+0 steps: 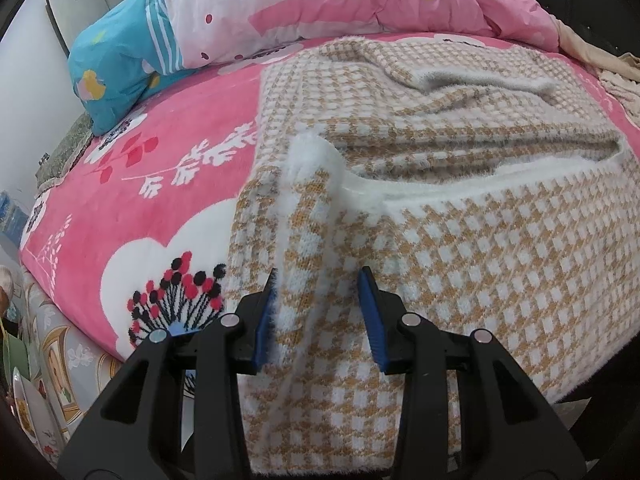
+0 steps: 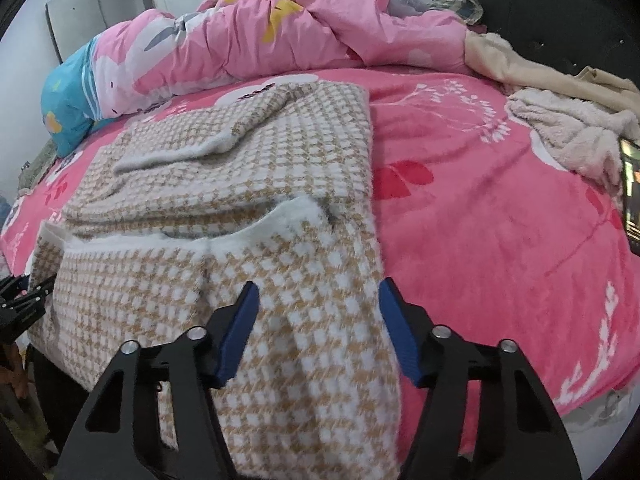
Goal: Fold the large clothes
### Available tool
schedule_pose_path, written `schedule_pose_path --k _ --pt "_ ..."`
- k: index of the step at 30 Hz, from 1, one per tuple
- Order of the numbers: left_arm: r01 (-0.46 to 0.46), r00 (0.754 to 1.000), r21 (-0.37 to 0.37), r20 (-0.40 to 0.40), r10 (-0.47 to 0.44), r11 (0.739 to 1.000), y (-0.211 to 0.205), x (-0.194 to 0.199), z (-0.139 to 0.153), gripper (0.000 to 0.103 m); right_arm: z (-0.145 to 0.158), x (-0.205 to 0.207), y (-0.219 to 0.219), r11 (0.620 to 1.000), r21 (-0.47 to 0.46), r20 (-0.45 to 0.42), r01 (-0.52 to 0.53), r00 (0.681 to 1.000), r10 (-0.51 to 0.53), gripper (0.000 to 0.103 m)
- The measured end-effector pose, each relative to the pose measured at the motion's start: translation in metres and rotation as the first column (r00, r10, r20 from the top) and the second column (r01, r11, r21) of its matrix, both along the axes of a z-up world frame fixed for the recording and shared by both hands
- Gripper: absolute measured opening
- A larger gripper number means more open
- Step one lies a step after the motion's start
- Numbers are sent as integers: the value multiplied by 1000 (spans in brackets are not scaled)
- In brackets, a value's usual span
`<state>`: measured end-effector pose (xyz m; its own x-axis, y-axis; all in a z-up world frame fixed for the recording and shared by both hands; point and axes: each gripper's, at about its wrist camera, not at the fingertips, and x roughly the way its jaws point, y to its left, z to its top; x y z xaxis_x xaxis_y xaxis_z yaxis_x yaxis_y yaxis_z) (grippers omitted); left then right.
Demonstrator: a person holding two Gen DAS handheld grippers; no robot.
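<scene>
A tan-and-white houndstooth knit sweater [image 1: 480, 260] lies partly folded on the bed, with its fuzzy white lining showing along a turned-over edge [image 1: 400, 196]. My left gripper [image 1: 318, 304] hovers over its near left edge. The jaws stand apart with a raised fold of the knit between them, and the blue pads [image 1: 264, 320] do not clearly pinch it. In the right wrist view, the same sweater [image 2: 180, 280] hangs over the bed's front. My right gripper [image 2: 318, 320] stands open over its near right edge, with cloth below the gap. The left gripper [image 2: 24, 300] shows at the far left.
A pink flowered blanket [image 2: 500, 220] covers the bed. A bunched pink quilt [image 2: 280, 32] and a blue pillow [image 1: 116, 68] lie at the back. Beige and cream clothes [image 2: 560, 128] are piled at the back right, next to a lit phone [image 2: 632, 200]. The bed's edge drops off on the left [image 1: 52, 344].
</scene>
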<state>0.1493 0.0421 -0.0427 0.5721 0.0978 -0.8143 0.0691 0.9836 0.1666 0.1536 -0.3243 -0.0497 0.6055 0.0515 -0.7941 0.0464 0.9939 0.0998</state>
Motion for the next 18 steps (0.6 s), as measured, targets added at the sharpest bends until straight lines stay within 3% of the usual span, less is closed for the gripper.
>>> schedule_pose_path --k 3,8,11,18 --pt "-4 1000 3 -1 4 1000 0 -1 0 37 0 11 -4 999 38 0 -14 1000 14 51" --pt "-5 1000 6 -2 5 1000 0 0 0 37 4 23 -5 996 75 21 -48 999 46 50" --pt "-3 1000 6 -3 3 1000 0 0 0 37 -5 31 -10 993 107 -13 -55 998 57 50" --pt "-4 1000 -4 -6 4 1000 1 1 0 37 -10 15 -15 979 192 -54 -71 995 83 50"
